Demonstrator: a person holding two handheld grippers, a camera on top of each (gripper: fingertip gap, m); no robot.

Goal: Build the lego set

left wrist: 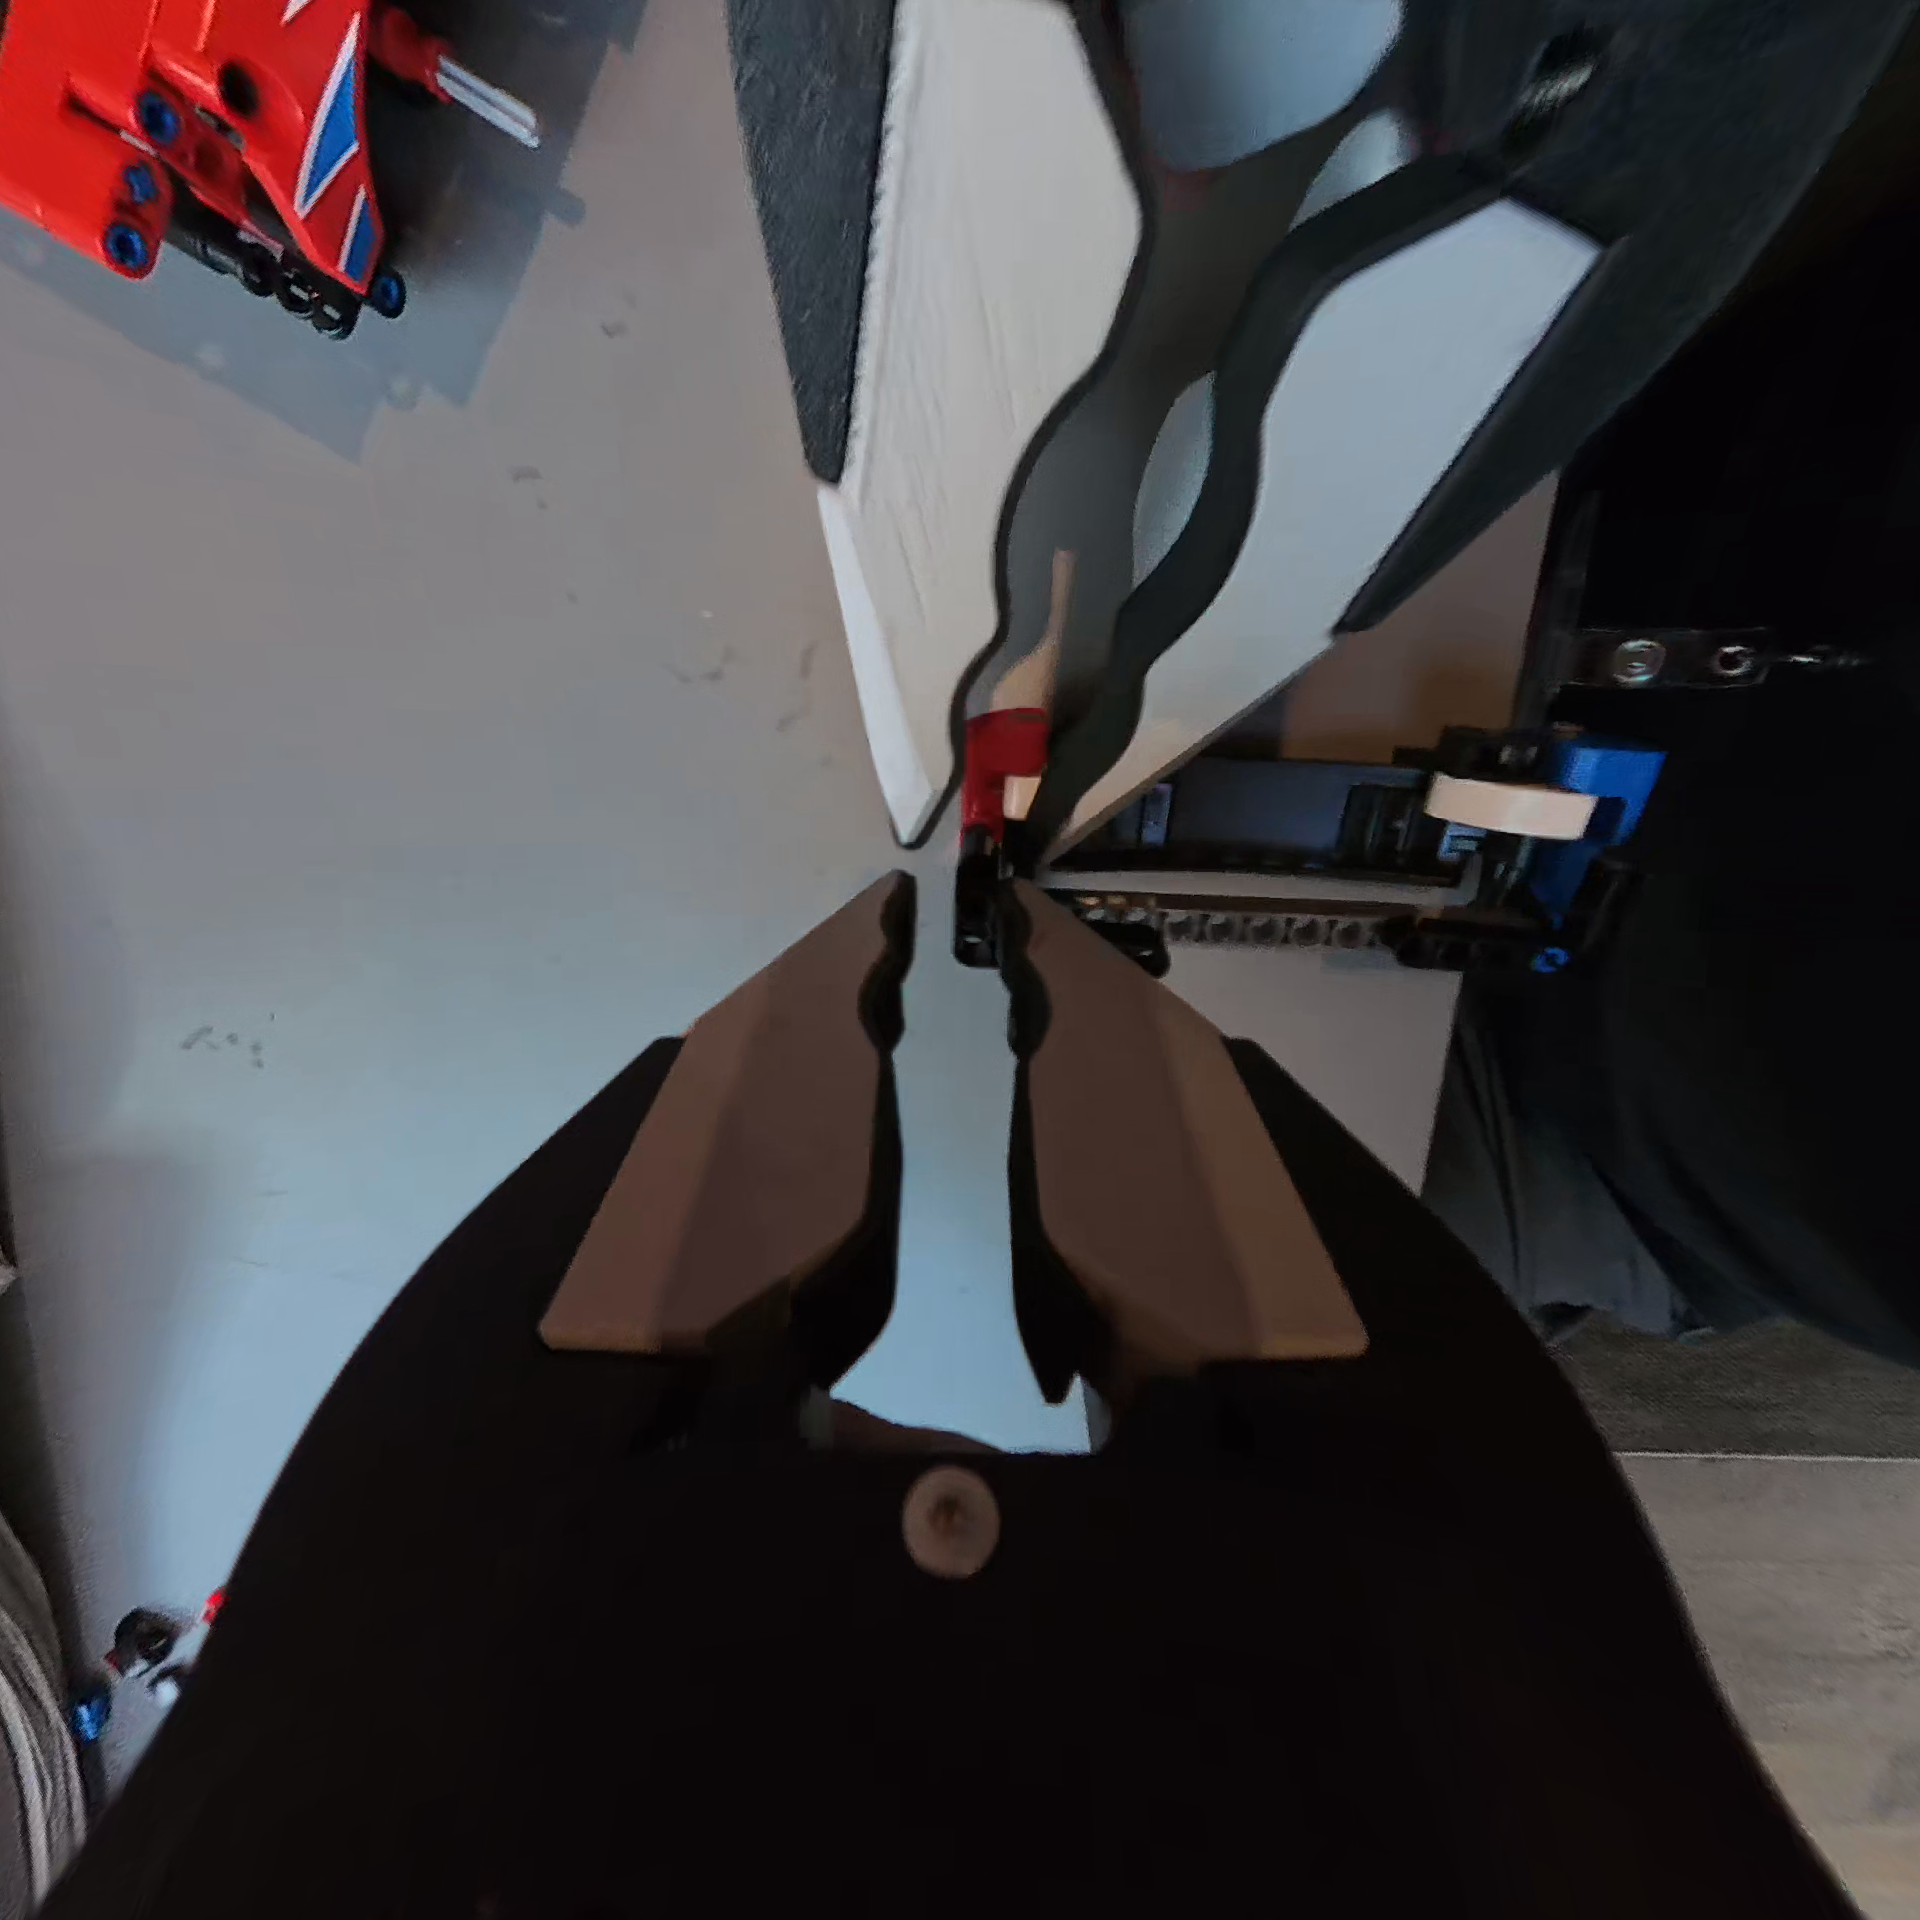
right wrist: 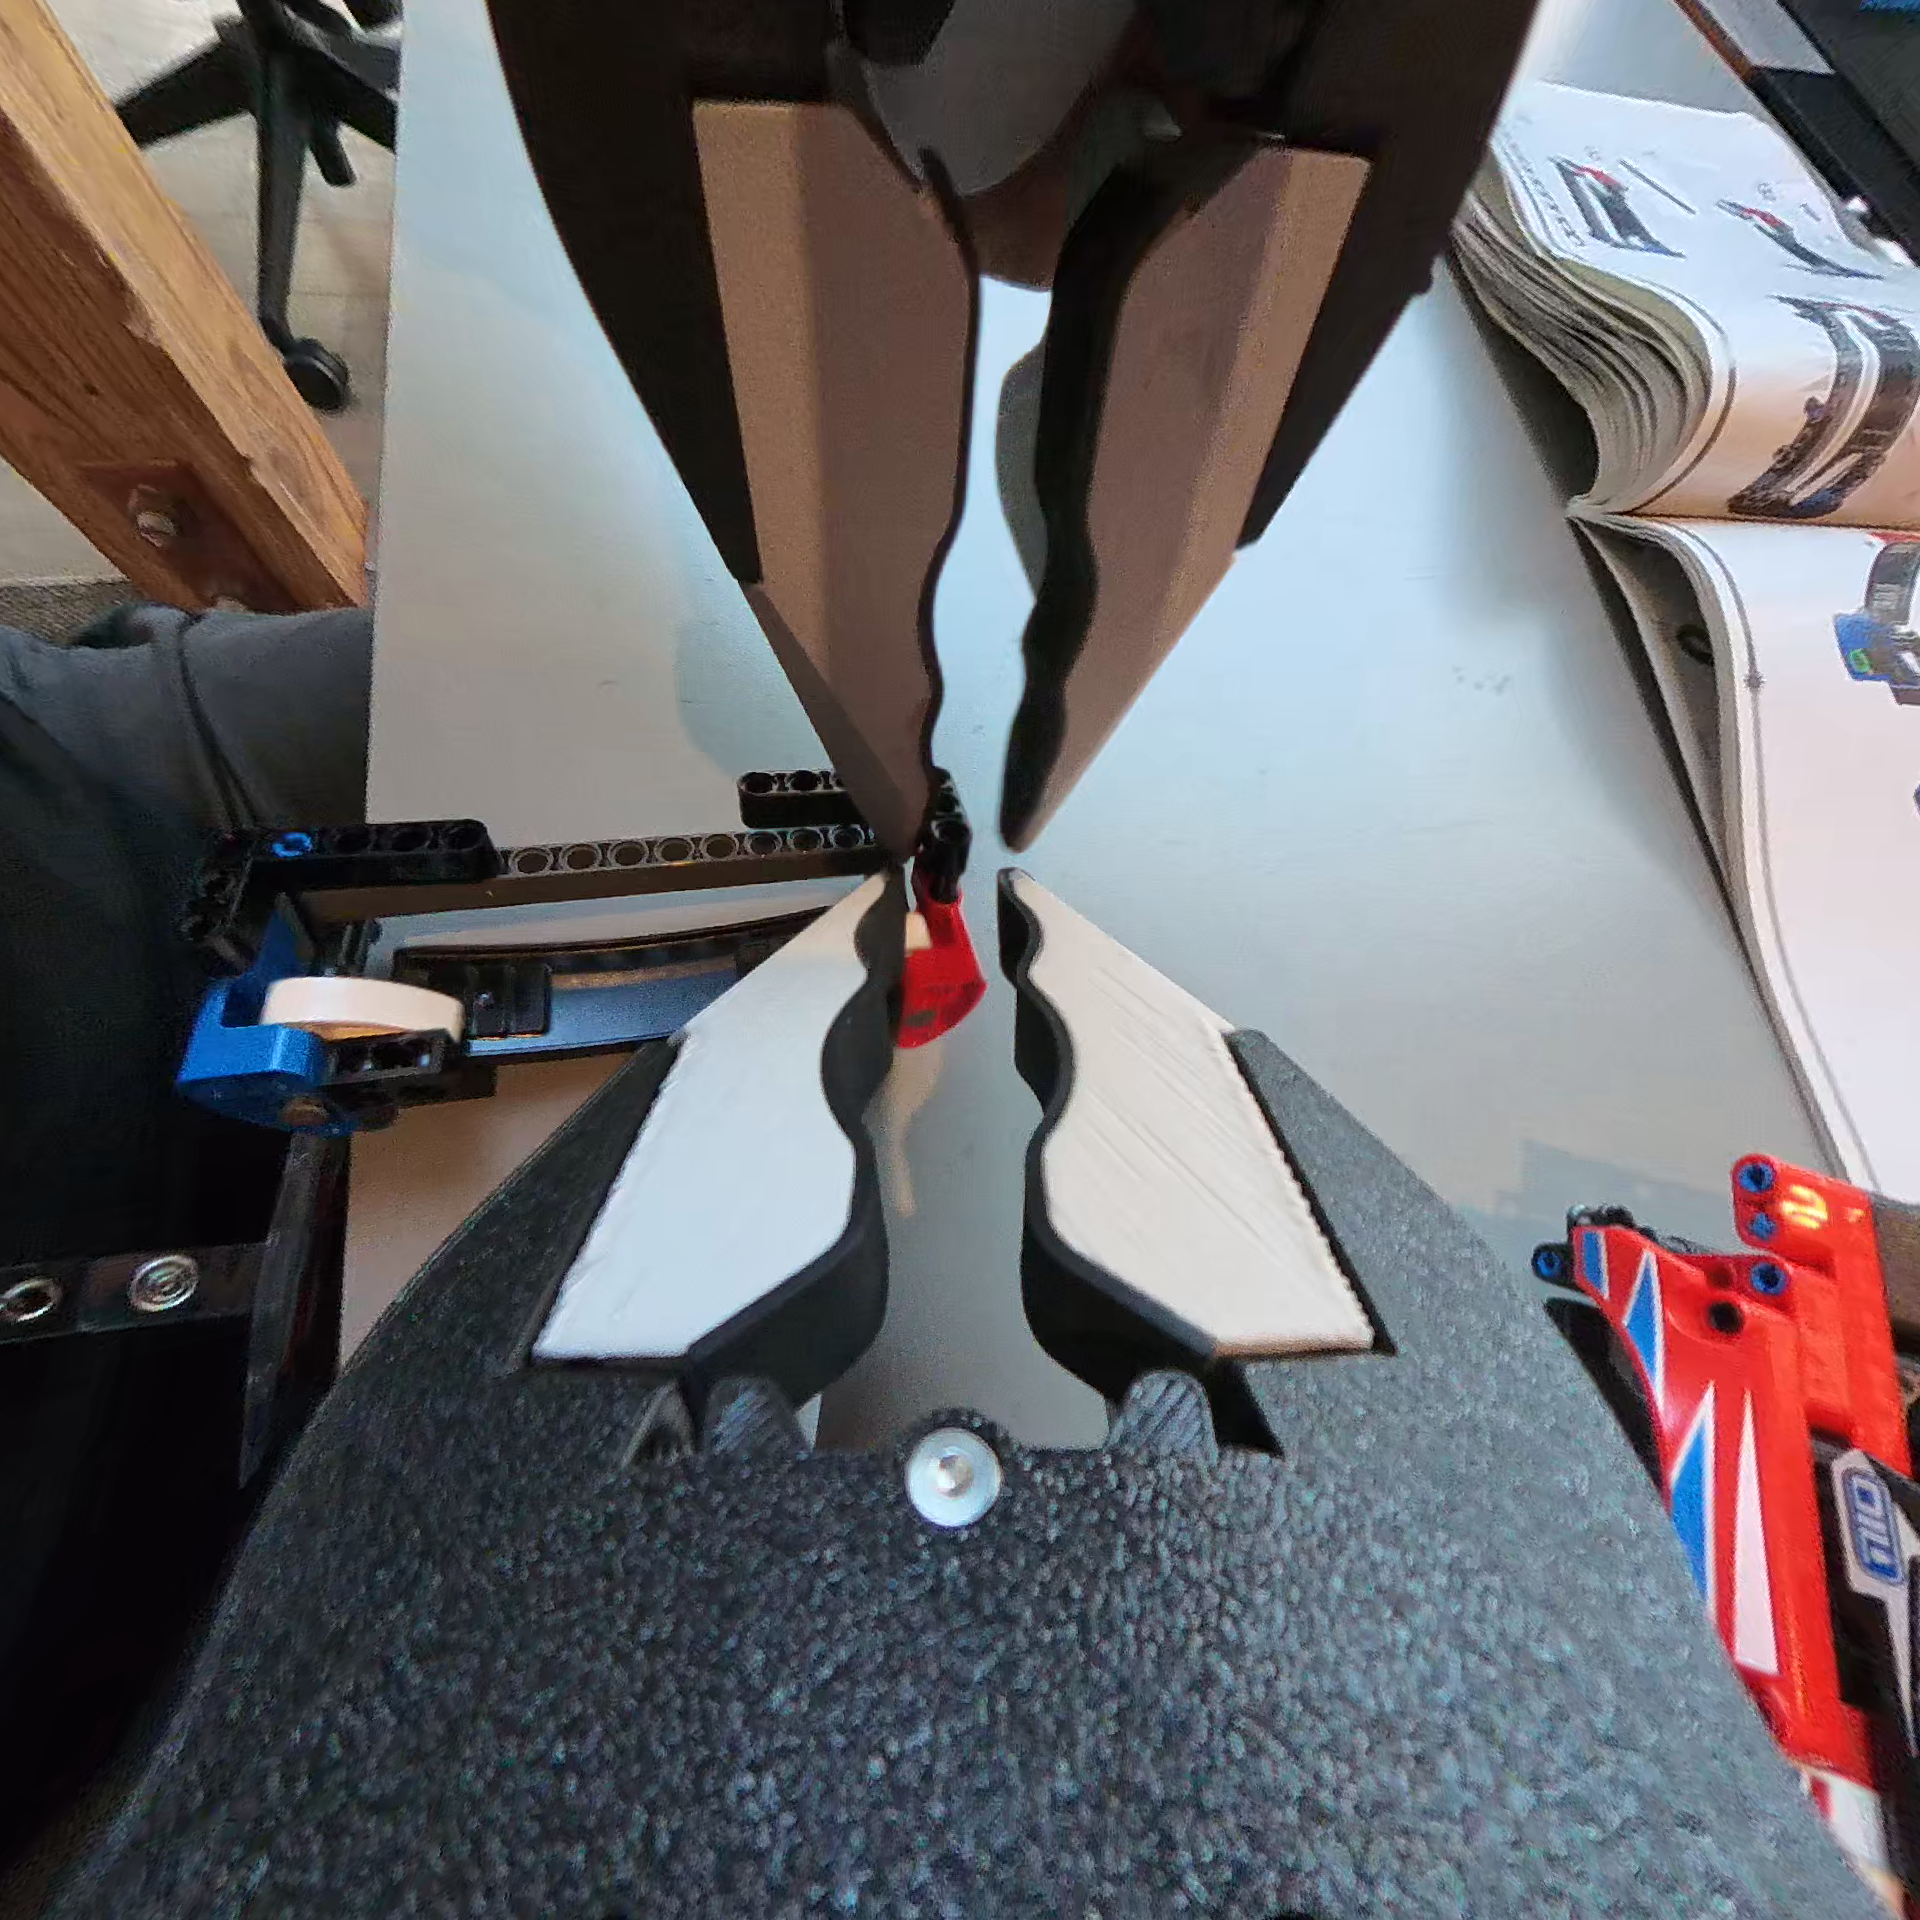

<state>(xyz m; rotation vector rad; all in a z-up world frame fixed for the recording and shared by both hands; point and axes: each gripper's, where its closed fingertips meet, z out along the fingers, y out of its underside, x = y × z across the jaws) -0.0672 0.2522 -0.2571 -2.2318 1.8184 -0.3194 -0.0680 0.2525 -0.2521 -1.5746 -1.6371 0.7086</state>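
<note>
The little red connector piece (right wrist: 940, 971) sits at the end of the long black frame (right wrist: 665, 862), right where the two grippers meet tip to tip over the white surface (right wrist: 1351, 779).

What I'd worry about: both sets of jaws are apart, so as far as I can see nothing is really pinching that joint. One sideways nudge could pop the red bit off its black pin or twist the whole frame, since the frame just lies loose on the surface.

The right gripper (right wrist: 951, 883) has the red piece lying against its left finger, inside the gap but not squeezed. The left gripper (left wrist: 961, 914) comes in from the opposite side with the black end of the frame just off one fingertip, again unclamped.

Further out there's a red bodywork section (right wrist: 1756, 1403) and the open instruction booklet (right wrist: 1714, 364).
</note>
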